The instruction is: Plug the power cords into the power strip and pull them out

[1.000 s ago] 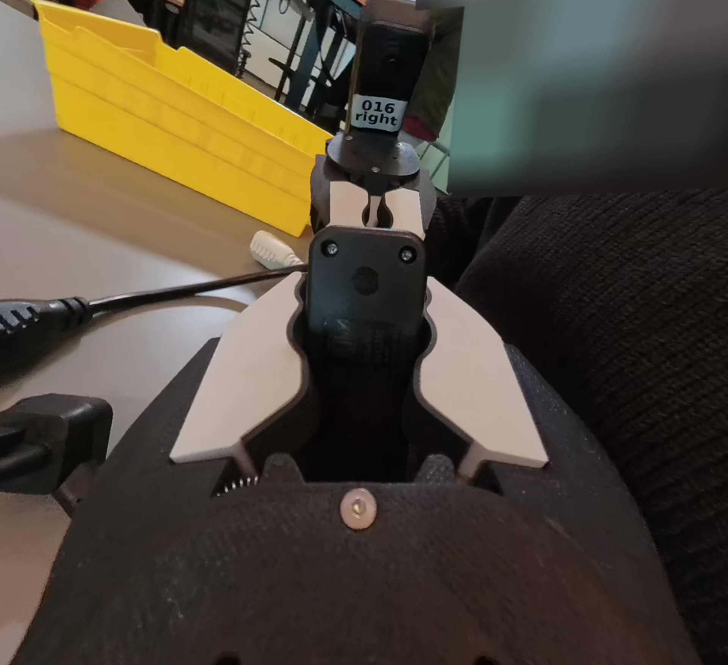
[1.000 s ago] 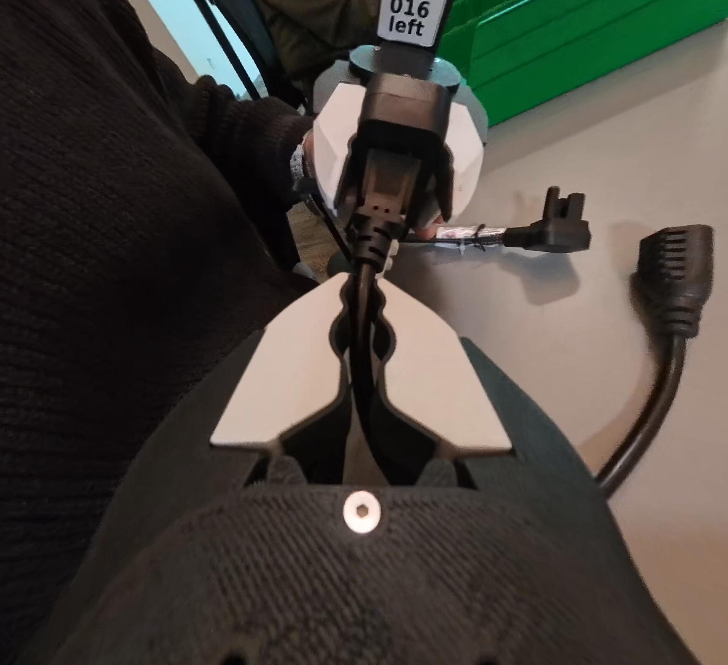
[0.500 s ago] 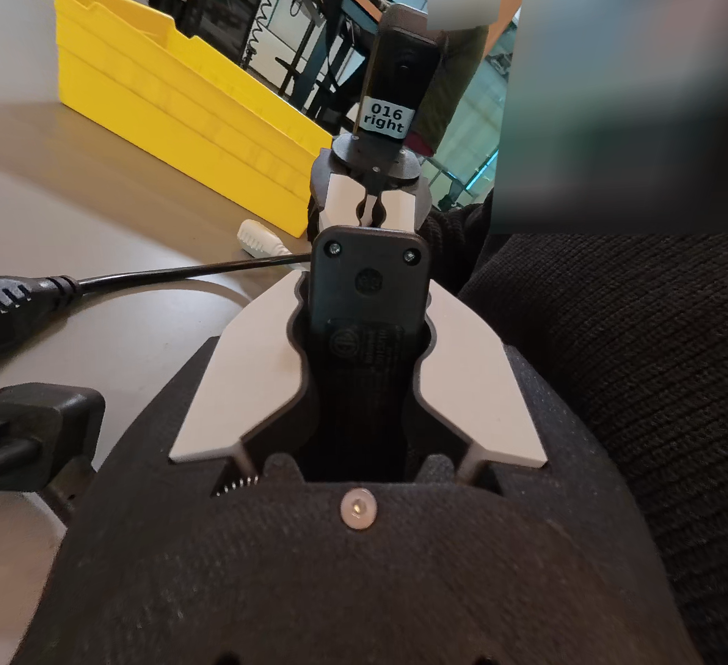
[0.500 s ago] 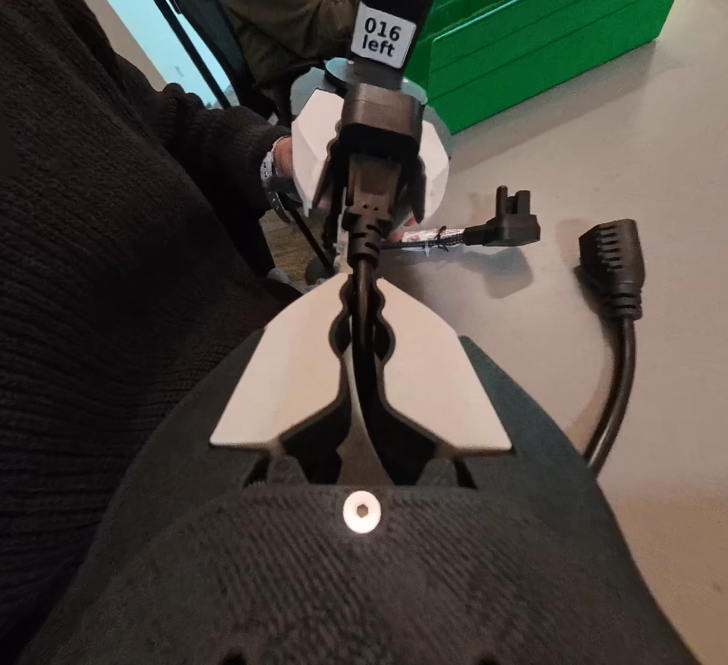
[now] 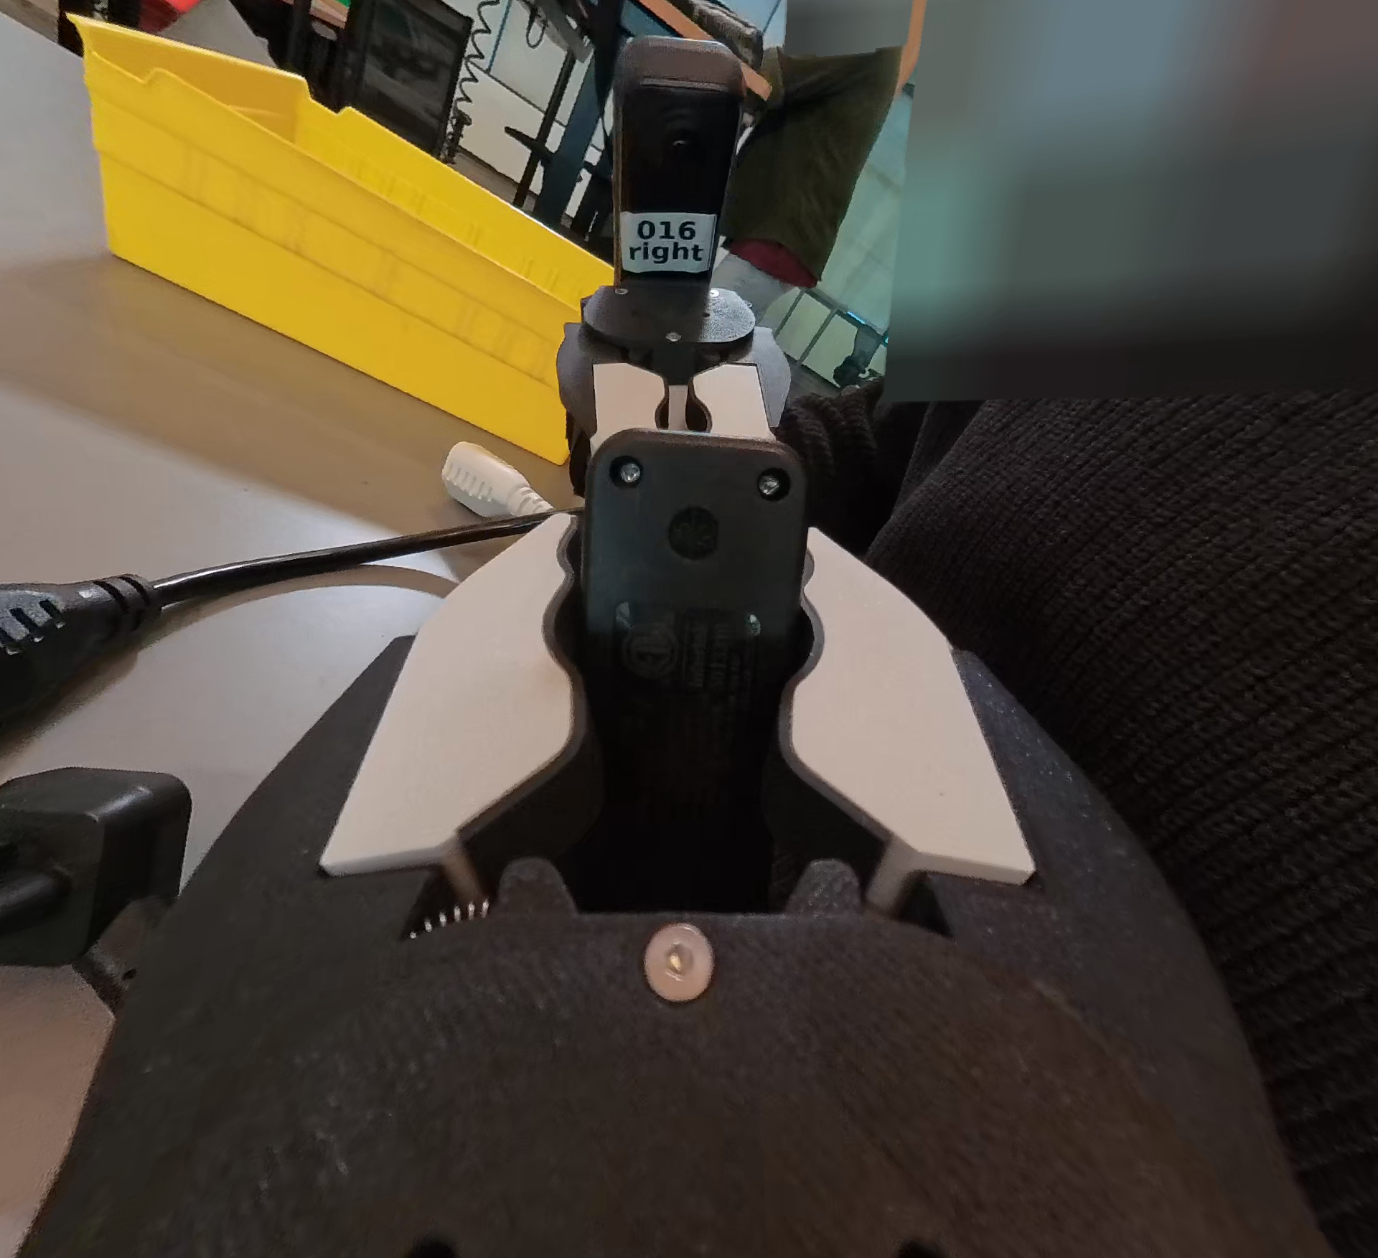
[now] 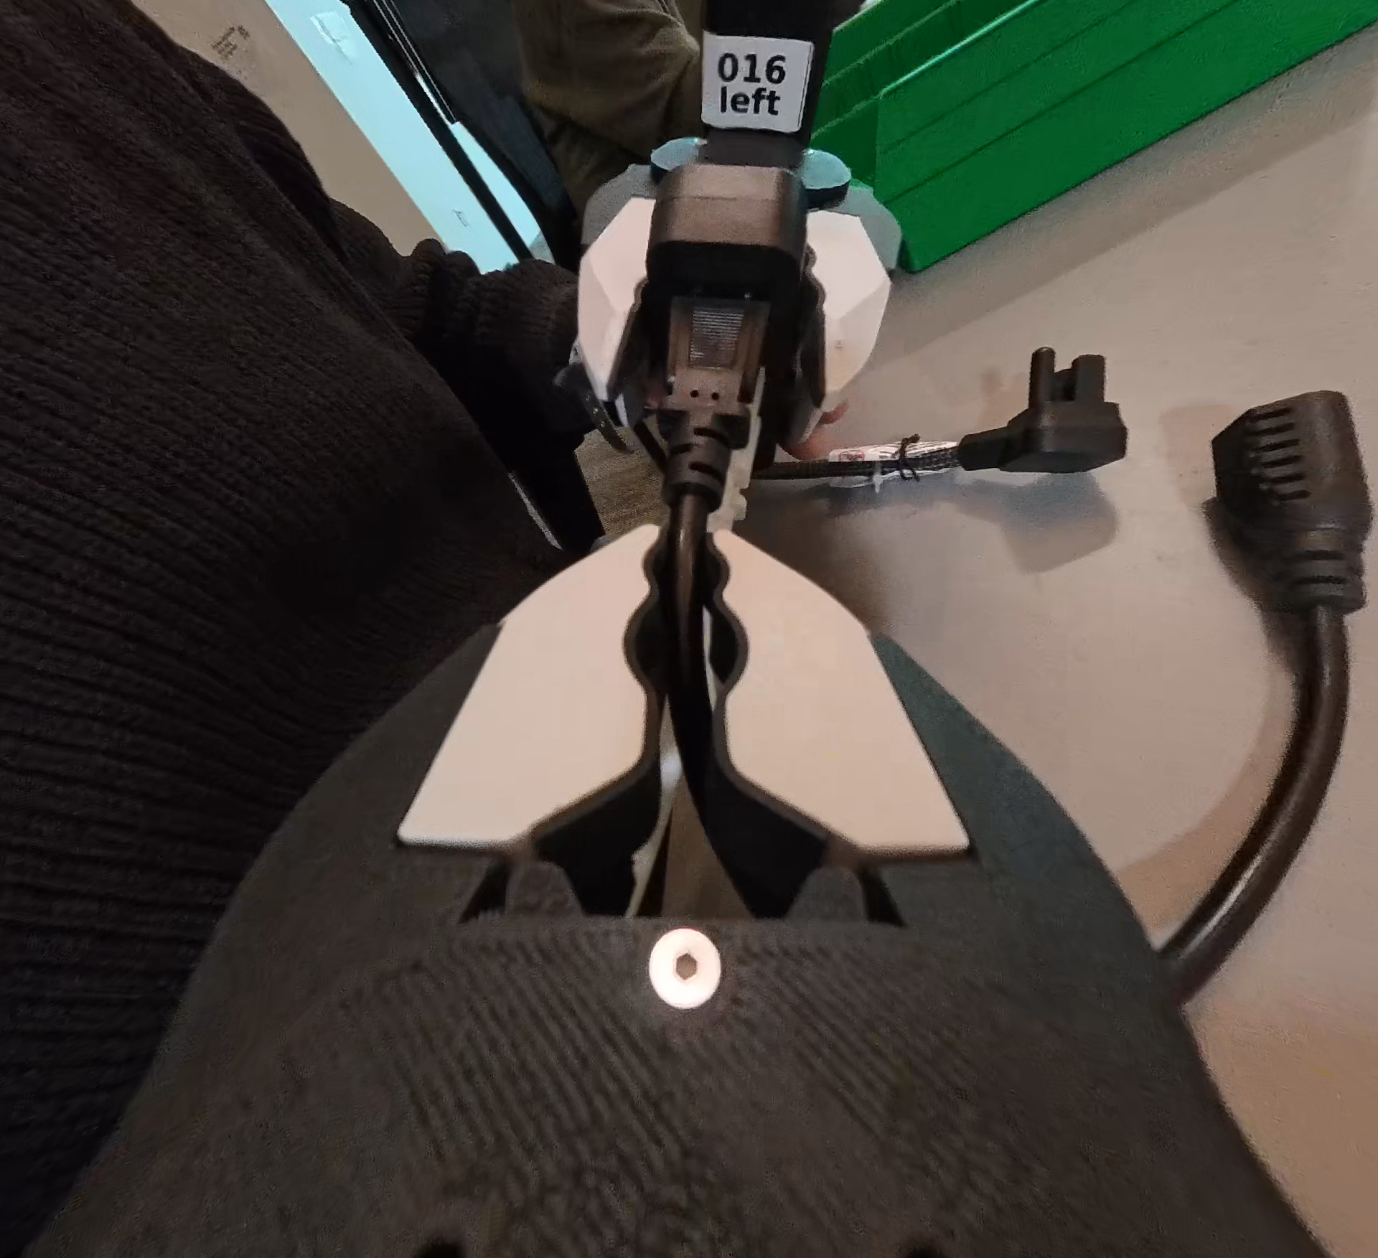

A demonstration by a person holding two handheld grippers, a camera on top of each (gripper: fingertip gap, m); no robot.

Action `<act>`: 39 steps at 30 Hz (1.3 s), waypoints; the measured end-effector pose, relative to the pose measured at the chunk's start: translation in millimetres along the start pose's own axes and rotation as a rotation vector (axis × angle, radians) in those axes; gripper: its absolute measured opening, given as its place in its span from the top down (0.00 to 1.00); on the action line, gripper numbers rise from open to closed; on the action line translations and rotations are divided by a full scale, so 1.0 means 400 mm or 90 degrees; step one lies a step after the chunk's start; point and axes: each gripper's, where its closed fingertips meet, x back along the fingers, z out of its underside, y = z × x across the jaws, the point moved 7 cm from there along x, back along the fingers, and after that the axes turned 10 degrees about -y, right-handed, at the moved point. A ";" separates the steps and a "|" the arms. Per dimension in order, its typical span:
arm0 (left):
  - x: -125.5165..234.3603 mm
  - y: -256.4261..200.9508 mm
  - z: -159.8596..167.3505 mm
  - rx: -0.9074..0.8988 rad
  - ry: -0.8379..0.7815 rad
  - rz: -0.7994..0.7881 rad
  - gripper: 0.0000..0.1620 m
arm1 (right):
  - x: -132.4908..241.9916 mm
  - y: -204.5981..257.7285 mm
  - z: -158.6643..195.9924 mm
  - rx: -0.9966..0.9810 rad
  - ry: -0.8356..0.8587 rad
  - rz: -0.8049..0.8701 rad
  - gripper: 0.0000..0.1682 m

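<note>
In the left wrist view my left gripper point(image 5: 690, 540) is shut on a black power strip point(image 5: 693, 663), held lengthwise with its screwed back side up. My right gripper point(image 5: 680, 402) faces it just beyond the strip's far end. In the right wrist view my right gripper point(image 6: 687, 540) is shut on a black power cord point(image 6: 690, 641). The cord's plug point(image 6: 716, 357) sits in the power strip point(image 6: 719, 216), which is held between the left gripper's white fingers point(image 6: 850, 305). The sockets are hidden.
A yellow bin point(image 5: 298, 201), a white connector point(image 5: 485, 484), a black cord point(image 5: 298, 562) and a black plug point(image 5: 74, 849) lie on the table to the left. An angled plug point(image 6: 1044, 439), a black socket end point(image 6: 1282, 476) and green bins point(image 6: 1118, 66) are on the right. A dark sleeve point(image 6: 186, 402) is close.
Both grippers swung slightly together, so the table and bins slid in both views. Both holds are unchanged and the plug stays in the strip.
</note>
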 end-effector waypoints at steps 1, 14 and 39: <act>0.000 0.000 0.000 0.003 -0.004 0.000 0.69 | 0.000 -0.001 0.000 -0.001 -0.001 -0.004 0.95; 0.051 0.028 -0.042 -0.046 -0.141 -0.087 0.51 | 0.003 -0.029 -0.006 0.048 -0.015 0.058 0.95; 0.055 -0.316 -0.356 -0.899 -0.238 -0.491 0.71 | 0.007 -0.047 -0.026 0.021 -0.133 0.190 0.95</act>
